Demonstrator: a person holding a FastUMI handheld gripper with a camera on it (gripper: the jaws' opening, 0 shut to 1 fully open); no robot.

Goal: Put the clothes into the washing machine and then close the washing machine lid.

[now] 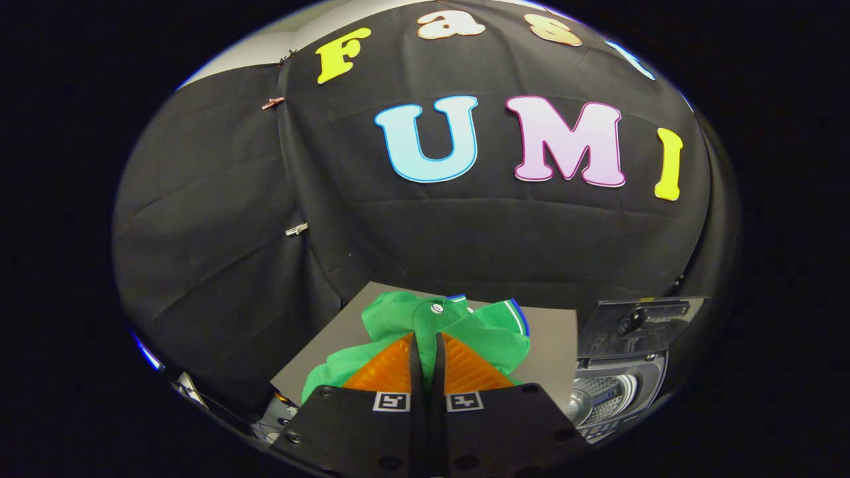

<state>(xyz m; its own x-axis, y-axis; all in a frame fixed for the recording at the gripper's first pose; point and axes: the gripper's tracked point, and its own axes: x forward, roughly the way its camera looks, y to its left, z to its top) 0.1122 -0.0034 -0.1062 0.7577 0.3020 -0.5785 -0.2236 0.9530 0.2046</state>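
- Green garment (398, 322), bunched up, white-and-blue trim at one edge, a small white button or badge near its top fold. Lies on a grey board, directly ahead of the tongs and partly under the finger ends.
- Tongs (425, 342): fingers drawn nearly together, just a thin slit between them. A strip of green cloth shows in that slit and around the fingertips (415, 345), so they look clenched on the garment. How much cloth is actually pinched, can't tell.
- Ribbed pads on the inner faces of both fingers, angled in toward the slit, cloth spilling out on both sides of them.
- Two square coded markers (392, 401) on the tong body, one per finger, right behind the pads.
- Grey board (554, 335): flat surface under the garment, runs out ahead of the tongs and to both sides, bare on the right part.
- Washing machine (614, 392): off to the right of the tongs, just beside the board's right edge. Drum opening visible, shiny metal inside.
- Lid (637, 322) of the machine is up, standing behind the drum opening, dark panel with a handle or latch part on it.
- Garment is on the board, apart from the machine.
- Black cloth wall (465, 239) beyond the board, well ahead of the tongs, with creases and a few clips (297, 229) at a seam on the left.
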